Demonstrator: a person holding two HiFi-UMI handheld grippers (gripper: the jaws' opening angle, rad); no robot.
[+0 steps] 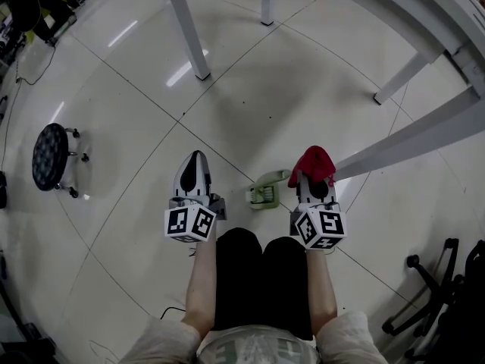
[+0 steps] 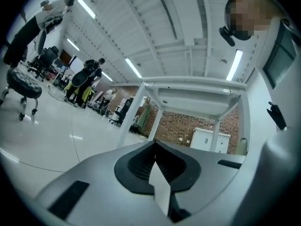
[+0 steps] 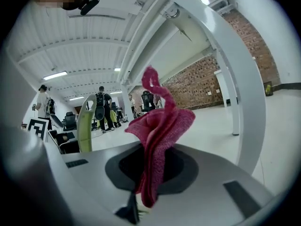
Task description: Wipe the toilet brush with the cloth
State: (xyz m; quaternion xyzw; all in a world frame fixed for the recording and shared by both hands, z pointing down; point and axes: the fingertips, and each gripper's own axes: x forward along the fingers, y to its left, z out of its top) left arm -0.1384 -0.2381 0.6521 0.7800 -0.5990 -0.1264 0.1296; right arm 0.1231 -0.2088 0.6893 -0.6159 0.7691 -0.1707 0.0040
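Head view: our right gripper (image 1: 312, 182) pinches the cloth (image 1: 316, 160); the brush (image 1: 265, 192) stands just beside its jaws, toward our left gripper (image 1: 194, 164), jaws together, empty.

Toilet brush (image 1: 265, 192) stands on the floor (image 1: 136, 112) between left tool (image 1: 195, 159) and right tool (image 1: 313, 179) holding cloth (image 1: 314, 161)

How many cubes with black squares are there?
2. One cube sits at the back of the left gripper. The other cube sits at the back of the right gripper, which pinches the cloth. None seems hidden.
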